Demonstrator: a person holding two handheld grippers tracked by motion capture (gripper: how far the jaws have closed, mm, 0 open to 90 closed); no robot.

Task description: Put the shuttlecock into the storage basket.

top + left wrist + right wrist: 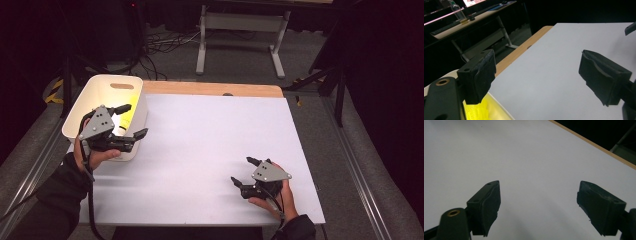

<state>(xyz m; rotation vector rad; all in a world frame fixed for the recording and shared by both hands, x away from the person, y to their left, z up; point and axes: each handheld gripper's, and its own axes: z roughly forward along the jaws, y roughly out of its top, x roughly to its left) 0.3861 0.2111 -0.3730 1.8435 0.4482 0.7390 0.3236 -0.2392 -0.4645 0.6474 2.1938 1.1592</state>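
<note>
My left gripper (133, 120) hangs open at the right edge of a white bin (95, 92) at the table's left, holding nothing. In the left gripper view its jaws (544, 75) stand wide apart, and something yellow (477, 110) shows in the bin below the left jaw. That yellow thing (125, 117) also glows inside the bin in the high view. My right gripper (242, 171) rests open near the front right of the white table sheet (210, 135). Between its spread jaws (537, 202) there is only bare sheet.
The table's wooden back edge (210, 89) runs behind the sheet. A desk frame (240, 30) and cables (155, 45) stand on the floor beyond. The left gripper view shows a bottle (457, 13) on a far desk. Metal rails flank the table.
</note>
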